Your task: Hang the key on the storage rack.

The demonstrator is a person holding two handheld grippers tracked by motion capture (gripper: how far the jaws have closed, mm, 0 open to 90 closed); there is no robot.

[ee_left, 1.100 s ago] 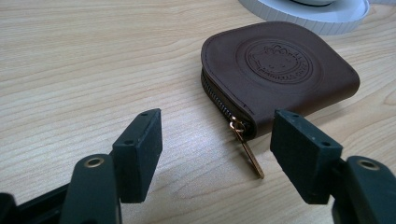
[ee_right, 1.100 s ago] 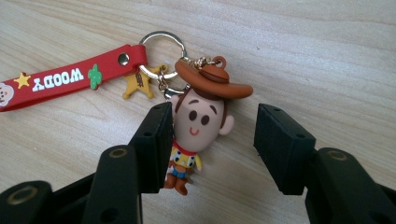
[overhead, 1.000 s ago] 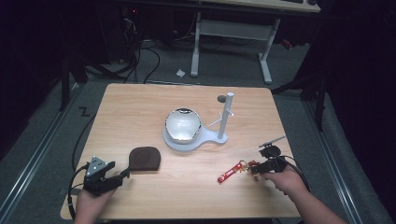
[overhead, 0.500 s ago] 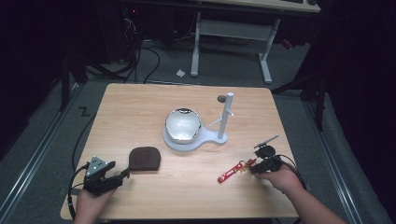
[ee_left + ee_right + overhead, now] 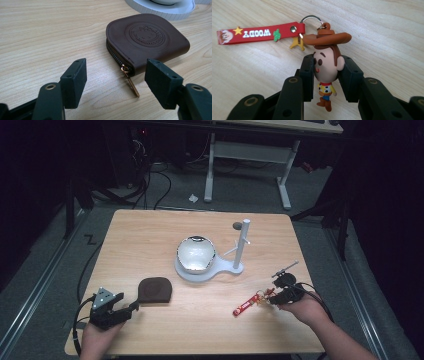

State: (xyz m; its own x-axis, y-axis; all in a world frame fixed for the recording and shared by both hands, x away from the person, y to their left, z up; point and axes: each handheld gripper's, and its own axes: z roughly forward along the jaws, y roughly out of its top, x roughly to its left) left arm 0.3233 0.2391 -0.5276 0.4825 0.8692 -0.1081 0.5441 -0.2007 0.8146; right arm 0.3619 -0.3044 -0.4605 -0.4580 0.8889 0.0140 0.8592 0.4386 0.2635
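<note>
The stand [image 5: 210, 270] sits at the table [image 5: 150, 230] centre, bowl [image 5: 196, 254] on its base, post [image 5: 241, 242] at its right. The pouch [image 5: 155, 290] lies front-left of the stand. The keychain [image 5: 250, 302] lies front-right, well apart from the pouch.

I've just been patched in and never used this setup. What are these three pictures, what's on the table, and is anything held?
A person holds two-jawed tongs in each hand. The high view looks down on the wooden table; the other two pictures come from cameras riding on each set of tongs. The left tongs stand open before a brown zip pouch. The right tongs have just closed on the head of a cowboy figure keychain with a red strap. Mid-table stands a white stand with a round mirror.
</note>
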